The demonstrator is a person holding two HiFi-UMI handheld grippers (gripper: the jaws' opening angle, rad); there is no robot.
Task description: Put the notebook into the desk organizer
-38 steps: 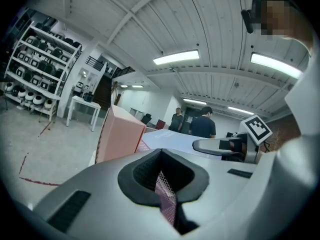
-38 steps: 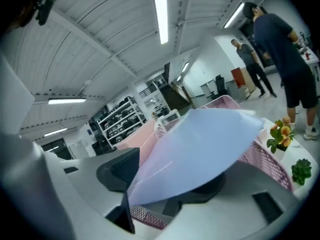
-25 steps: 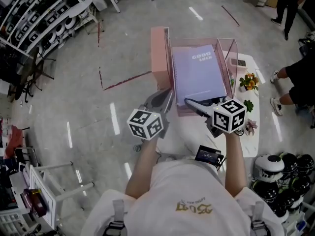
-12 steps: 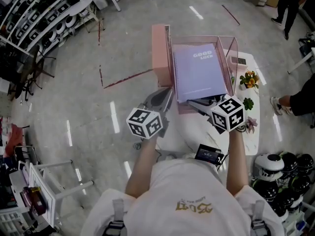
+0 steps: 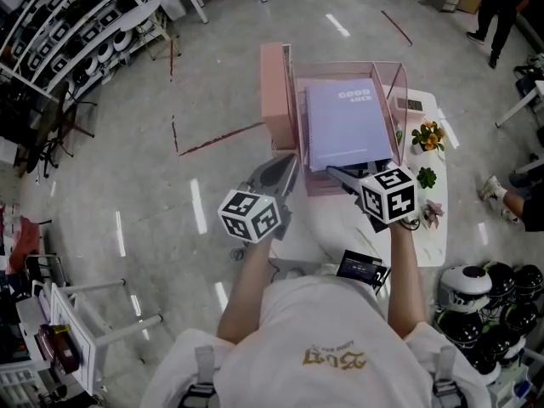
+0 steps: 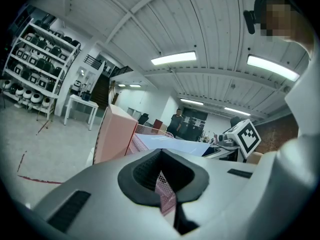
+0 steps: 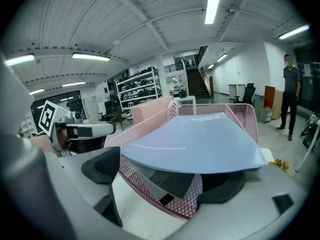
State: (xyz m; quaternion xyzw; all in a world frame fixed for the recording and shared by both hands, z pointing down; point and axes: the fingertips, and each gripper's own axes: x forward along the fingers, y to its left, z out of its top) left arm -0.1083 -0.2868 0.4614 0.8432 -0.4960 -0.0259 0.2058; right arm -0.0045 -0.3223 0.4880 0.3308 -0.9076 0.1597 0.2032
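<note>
A lavender notebook (image 5: 348,126) printed "GOOD LUCK" lies flat in the tray of the pink mesh desk organizer (image 5: 276,96) on a small white table. My right gripper (image 5: 361,175) is at the notebook's near right corner. In the right gripper view its jaws stand wide apart, with the notebook (image 7: 200,134) resting over them and the mesh rim (image 7: 150,121) between them. My left gripper (image 5: 285,167) is at the tray's near left wall. In the left gripper view it (image 6: 167,204) is shut with pink mesh (image 6: 162,184) pinched between the pads.
The white table (image 5: 336,228) also carries a pot of flowers (image 5: 428,136) and a small green plant (image 5: 427,178) to the organizer's right. Helmets (image 5: 484,304) are stacked at lower right. Shelving (image 5: 68,41) stands at far left. A person's legs (image 5: 501,7) show at top right.
The notebook has slid right and farther into the tray. My right gripper followed it slightly right. The left gripper stayed put. A person at the right edge has walked off.
</note>
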